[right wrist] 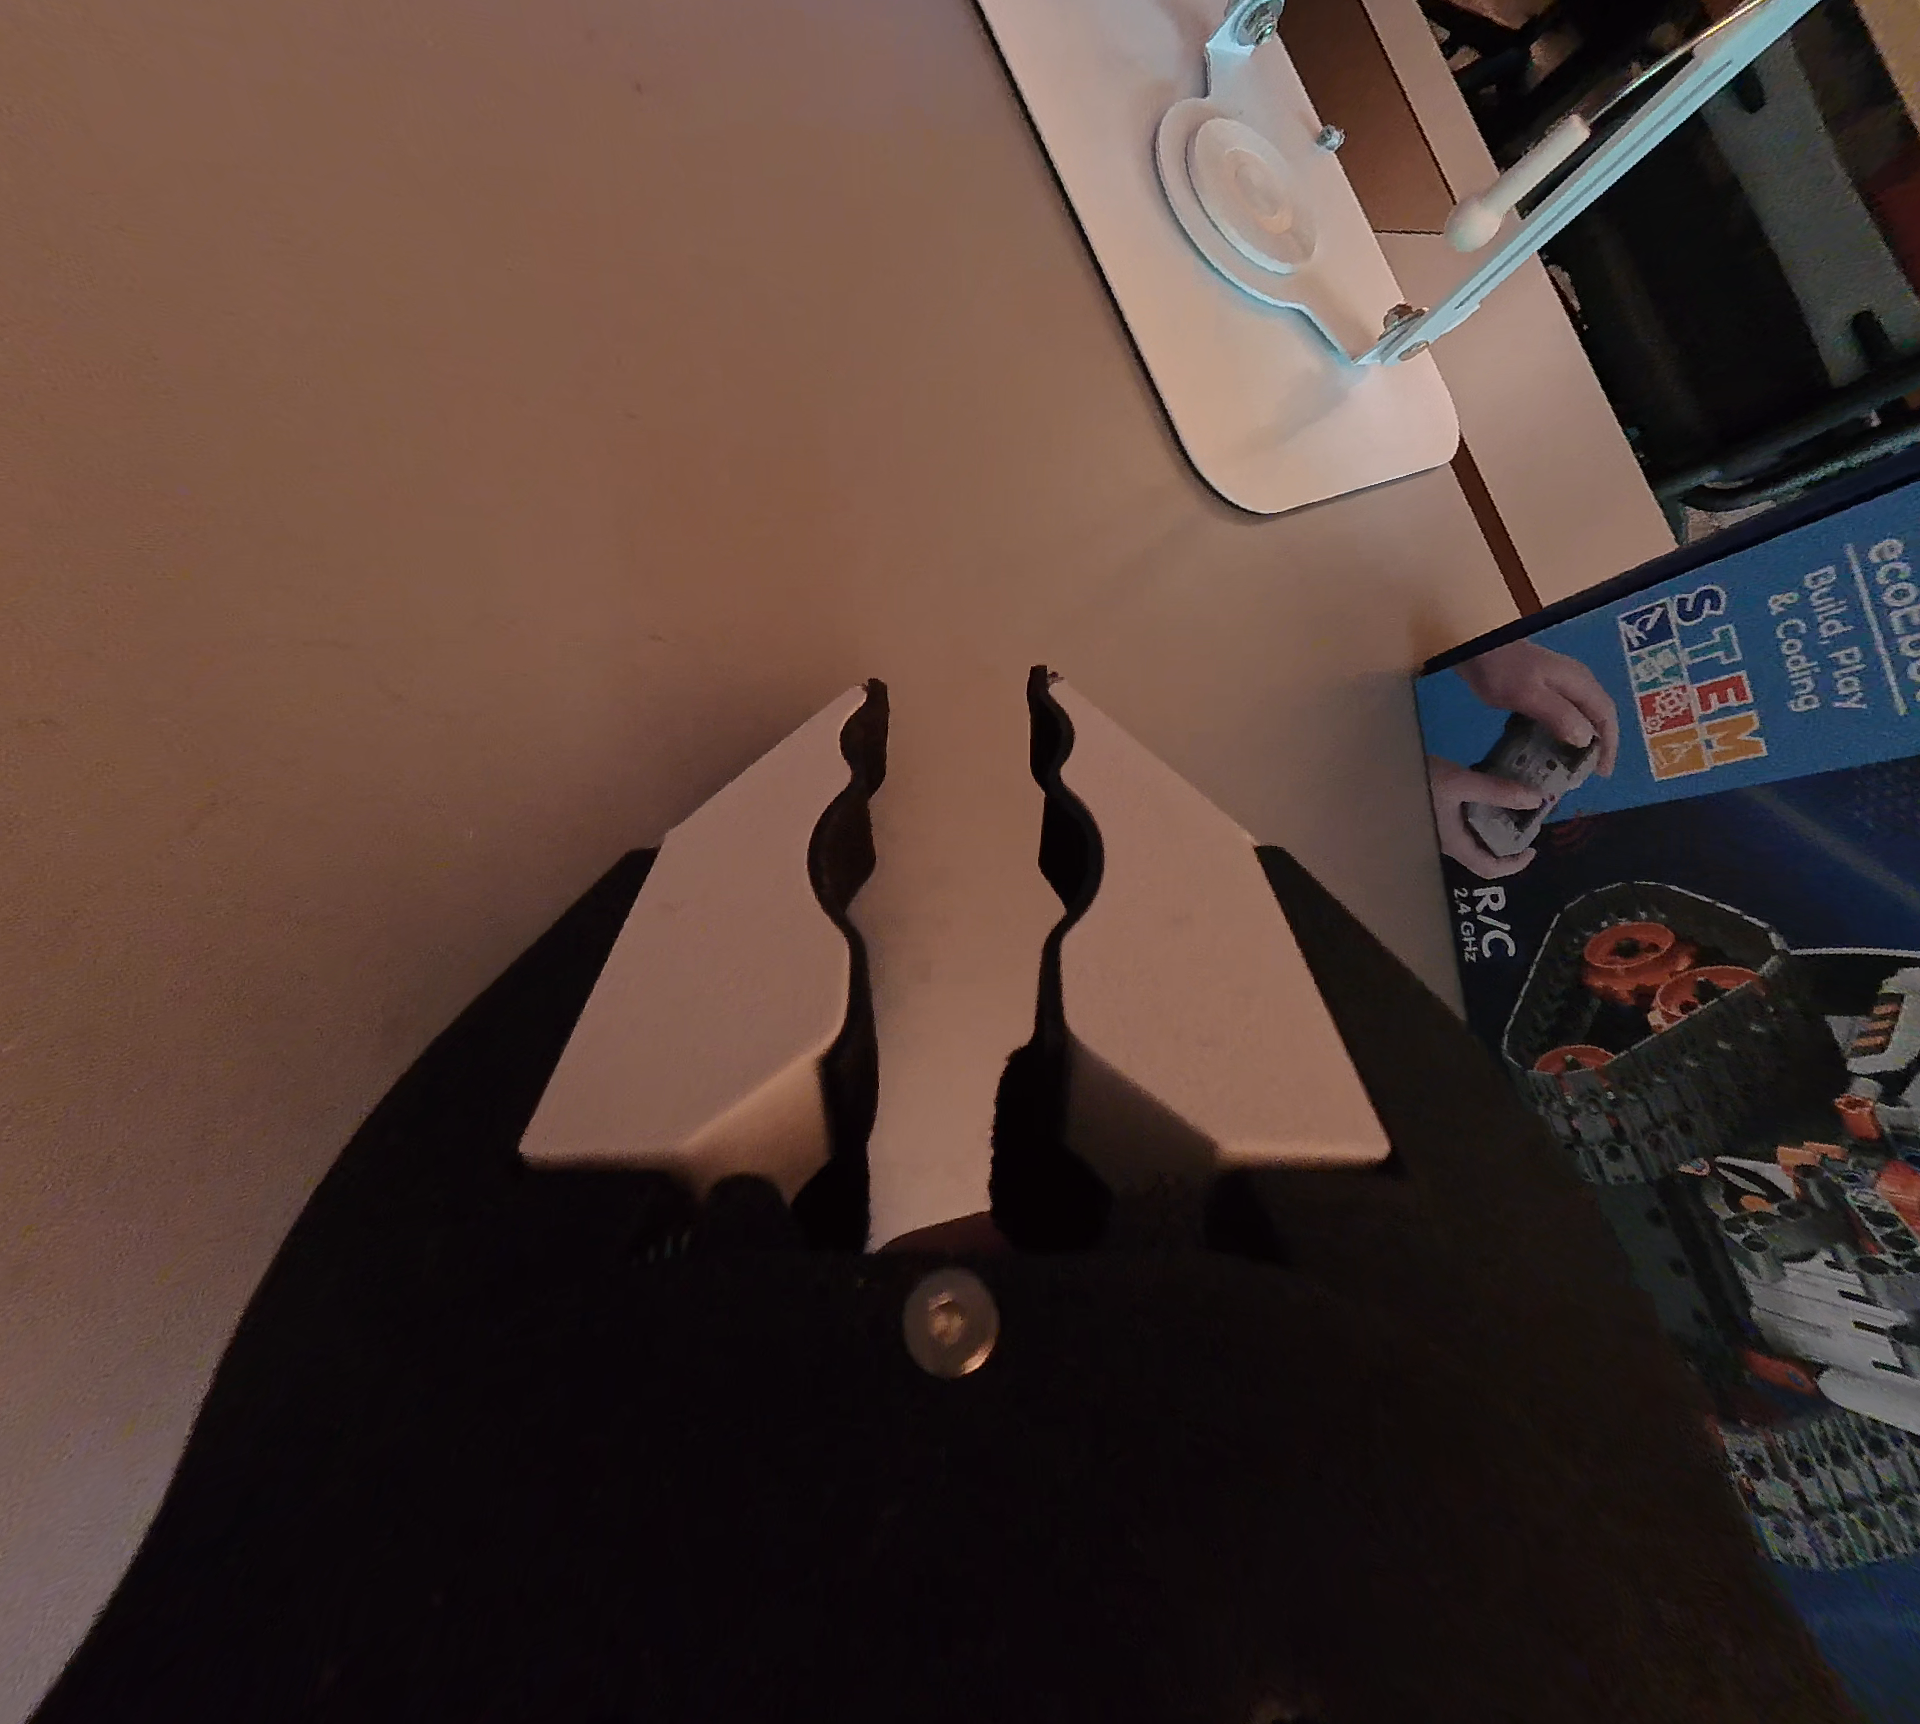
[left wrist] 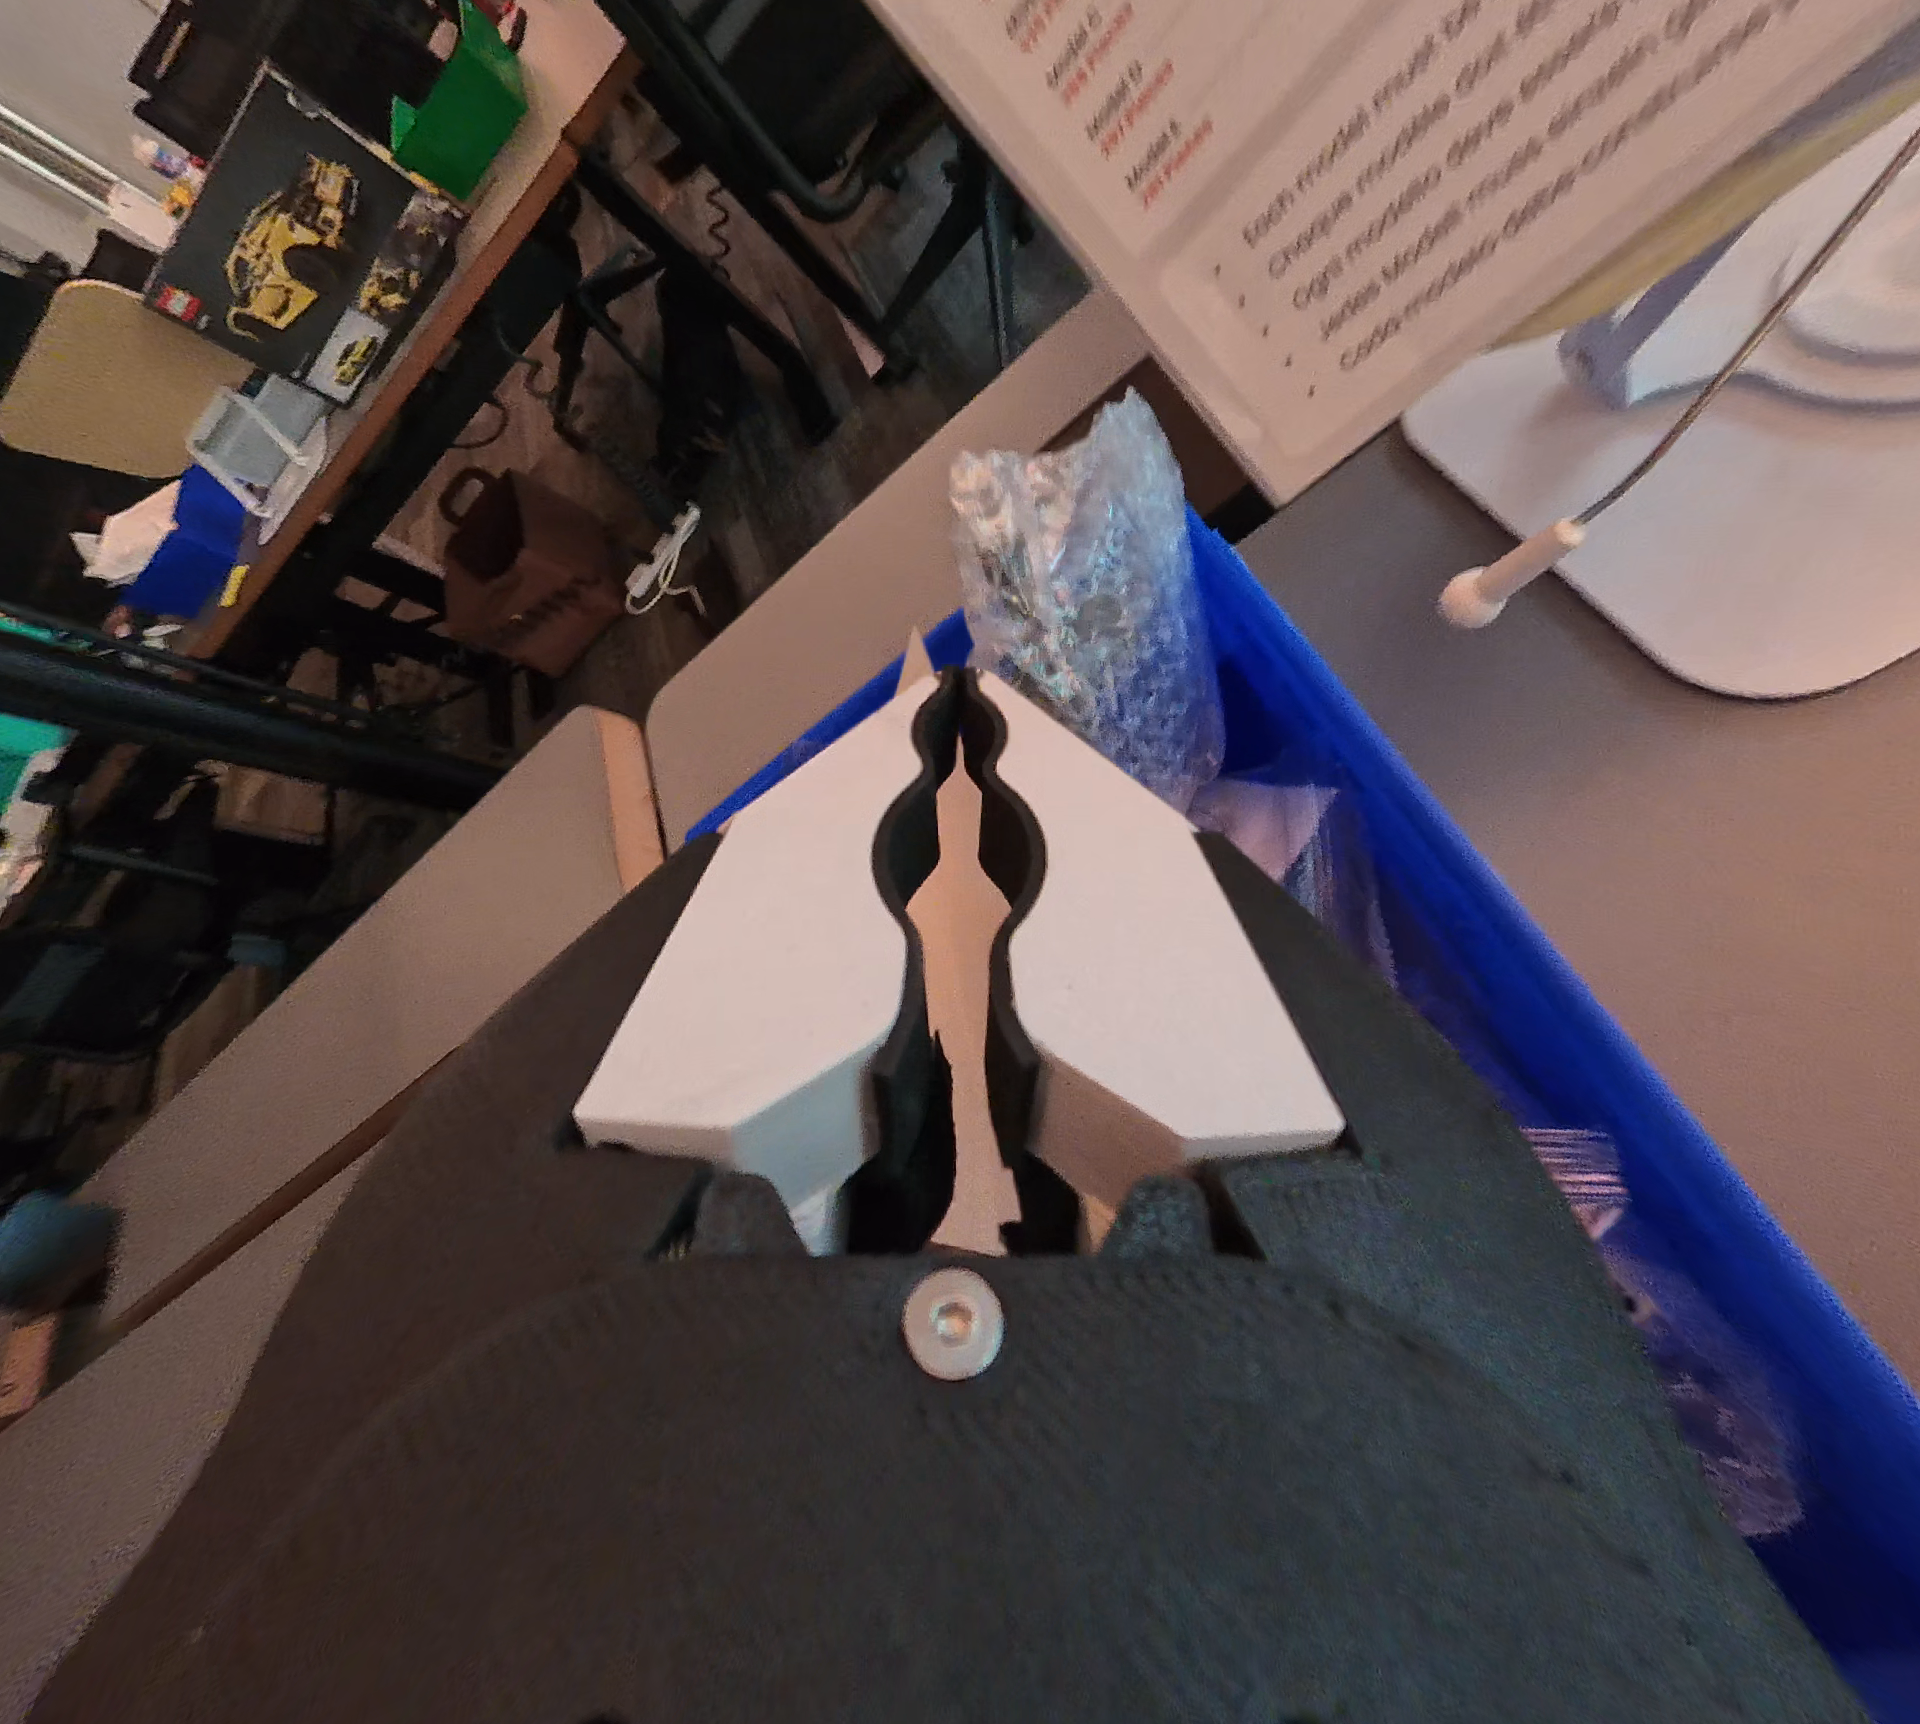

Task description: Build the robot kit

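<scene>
My left gripper is shut on a thin white piece that runs edge-on between its pads, with a point sticking out past the tips. It is over the near end of a blue bin that holds a roll of bubble wrap and clear plastic bags. My right gripper is open and empty, held over bare tan table. A blue toy-kit box lies flat just right of it.
A white stand with thin metal arms sits on the table beyond the right gripper; in the left view it holds an open booklet. Beyond the table edge are black shelf frames, another desk with a dark box, and floor clutter. The left gripper's tips are roughly 45 cm from the right gripper's.
</scene>
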Available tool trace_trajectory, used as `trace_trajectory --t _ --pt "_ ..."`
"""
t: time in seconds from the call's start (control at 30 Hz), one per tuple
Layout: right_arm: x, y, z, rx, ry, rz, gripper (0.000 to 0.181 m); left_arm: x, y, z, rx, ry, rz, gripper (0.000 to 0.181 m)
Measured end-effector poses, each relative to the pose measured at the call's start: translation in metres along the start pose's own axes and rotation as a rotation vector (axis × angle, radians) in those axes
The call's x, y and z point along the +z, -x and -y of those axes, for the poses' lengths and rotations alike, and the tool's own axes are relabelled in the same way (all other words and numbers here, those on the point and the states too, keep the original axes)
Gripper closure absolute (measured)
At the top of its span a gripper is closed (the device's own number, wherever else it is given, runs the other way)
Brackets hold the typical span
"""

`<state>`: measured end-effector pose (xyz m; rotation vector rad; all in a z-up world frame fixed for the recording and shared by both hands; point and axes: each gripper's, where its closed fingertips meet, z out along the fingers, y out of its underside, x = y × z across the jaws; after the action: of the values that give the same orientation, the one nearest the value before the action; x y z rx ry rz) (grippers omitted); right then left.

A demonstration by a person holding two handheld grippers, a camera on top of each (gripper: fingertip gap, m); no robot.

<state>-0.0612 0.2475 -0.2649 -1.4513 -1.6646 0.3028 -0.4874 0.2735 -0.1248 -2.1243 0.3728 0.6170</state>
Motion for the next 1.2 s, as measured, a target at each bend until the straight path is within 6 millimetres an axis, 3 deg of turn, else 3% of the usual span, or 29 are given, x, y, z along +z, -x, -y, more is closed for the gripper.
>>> trace_trajectory --t 0.07,0.1,0.17,0.2,0.23,0.33,0.5,0.7,0.9,1.07,1.2 --pt "-0.001 -0.001 0.001 -0.002 -0.003 -0.004 0.156 -0.003 -0.001 0.010 -0.066 -0.043 -0.058 0.181" --pt "-0.002 -0.001 0.001 -0.004 -0.004 -0.007 0.156 -0.001 -0.002 0.012 -0.099 -0.033 -0.084 0.173" --pt "-0.002 -0.001 0.002 -0.007 -0.006 -0.008 0.156 0.010 -0.010 0.008 -0.126 0.031 -0.138 0.130" --pt "-0.002 0.000 0.002 -0.008 -0.006 -0.007 0.156 0.016 -0.013 0.008 -0.128 0.040 -0.147 0.124" --pt "-0.002 0.000 0.003 -0.010 -0.005 -0.006 0.156 0.022 -0.018 0.005 -0.122 0.056 -0.166 0.125" --pt "-0.002 0.001 0.002 -0.012 -0.005 -0.006 0.156 0.033 -0.018 0.001 -0.073 0.073 -0.101 0.171" --pt "-0.003 -0.003 0.002 0.004 -0.012 -0.010 0.156 0.023 -0.005 0.012 -0.118 -0.005 -0.027 0.179" --pt "-0.007 -0.008 0.005 0.034 -0.038 -0.014 0.156 -0.023 0.024 0.042 -0.182 -0.181 0.018 0.181" --pt "-0.013 -0.005 0.021 0.106 -0.122 0.028 0.154 -0.094 0.024 0.070 -0.177 -0.334 -0.016 0.181" --pt "-0.025 0.000 0.046 0.205 -0.247 0.086 0.148 -0.157 -0.011 0.097 -0.197 -0.475 -0.131 0.181" --pt "-0.037 0.010 0.076 0.313 -0.391 0.179 0.138 -0.189 -0.072 0.125 -0.212 -0.560 -0.331 0.181"
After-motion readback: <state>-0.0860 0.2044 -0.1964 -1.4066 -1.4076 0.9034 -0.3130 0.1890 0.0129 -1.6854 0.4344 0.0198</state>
